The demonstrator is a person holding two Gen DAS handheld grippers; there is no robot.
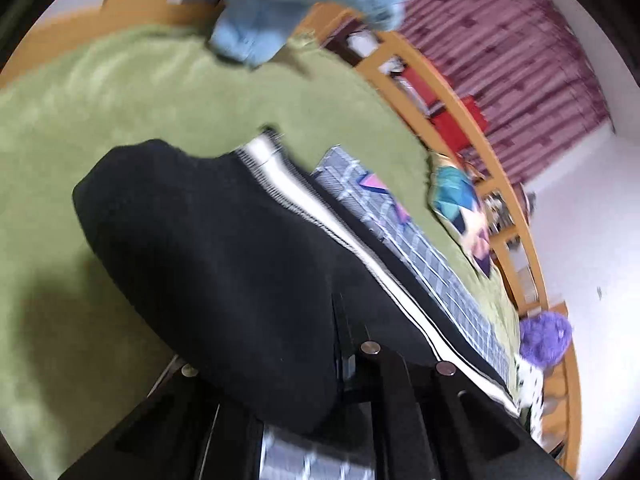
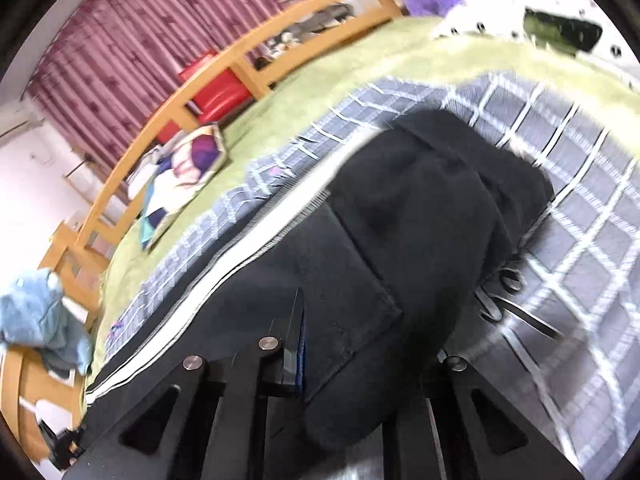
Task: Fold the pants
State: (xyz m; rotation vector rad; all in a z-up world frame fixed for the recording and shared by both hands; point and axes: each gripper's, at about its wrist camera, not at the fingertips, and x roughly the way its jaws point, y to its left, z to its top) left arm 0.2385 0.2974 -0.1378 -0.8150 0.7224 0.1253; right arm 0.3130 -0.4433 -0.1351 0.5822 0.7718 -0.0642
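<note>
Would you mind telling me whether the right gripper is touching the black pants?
Touching. The right wrist view shows the black pants draped over the right gripper, fabric bunched between its fingers.

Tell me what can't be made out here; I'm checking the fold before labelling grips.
- Left gripper fingertips: left wrist view, buried under the black pants.
- Right gripper closure: right wrist view, pants fabric drapes over it.
- Checked blanket pattern: motion-blurred.
- Shelf contents behind the bed rail: too small.
</note>
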